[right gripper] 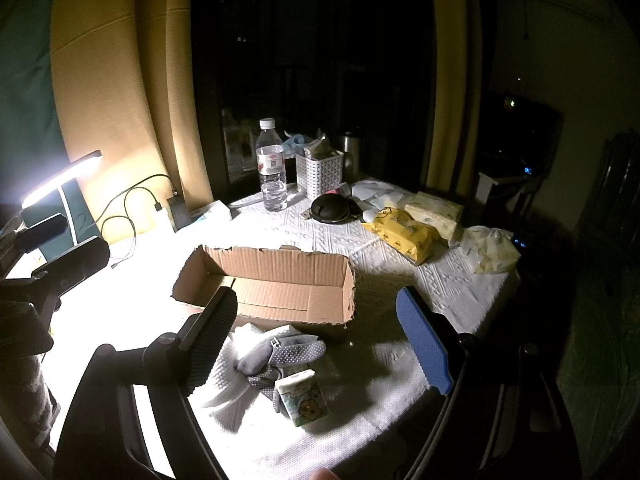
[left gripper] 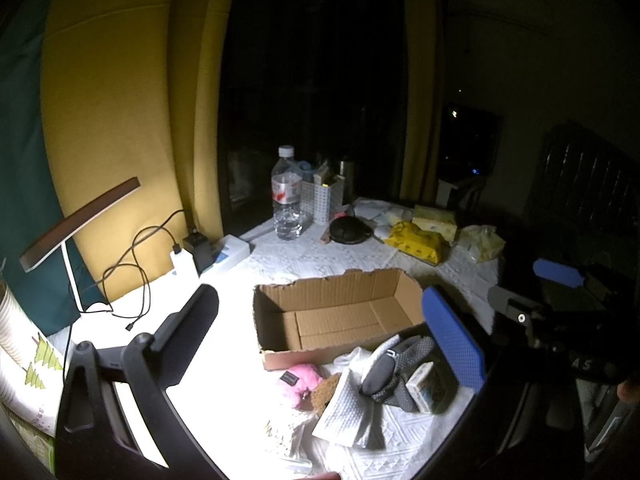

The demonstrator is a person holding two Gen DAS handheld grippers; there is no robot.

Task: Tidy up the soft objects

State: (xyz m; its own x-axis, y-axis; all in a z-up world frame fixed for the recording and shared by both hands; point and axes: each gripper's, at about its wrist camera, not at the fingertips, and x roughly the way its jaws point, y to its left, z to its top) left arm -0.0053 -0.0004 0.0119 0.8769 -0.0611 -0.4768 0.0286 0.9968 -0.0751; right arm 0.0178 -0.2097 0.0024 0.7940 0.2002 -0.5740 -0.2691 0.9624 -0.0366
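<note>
An empty, open cardboard box point(left gripper: 340, 316) point(right gripper: 272, 280) lies on the white tablecloth. In front of it sits a heap of soft things: a pink plush point(left gripper: 300, 380), a brown piece point(left gripper: 326, 392), a white cloth point(left gripper: 348, 412) point(right gripper: 232, 392), grey dotted socks point(left gripper: 396, 368) point(right gripper: 288, 354) and a small tissue pack point(left gripper: 420, 388) point(right gripper: 304, 400). My left gripper point(left gripper: 320, 294) hangs open above the box's near side, holding nothing. My right gripper point(right gripper: 316, 294) is open too, above the socks and the box front, and is empty.
At the back stand a water bottle point(right gripper: 272, 168), a white basket point(right gripper: 320, 172), a black round case point(right gripper: 332, 208), a yellow wipes pack point(right gripper: 404, 232), a tissue box point(right gripper: 436, 212) and a plastic bag point(right gripper: 492, 248). A lit desk lamp point(right gripper: 60, 176) and cables point(left gripper: 136, 272) are at the left.
</note>
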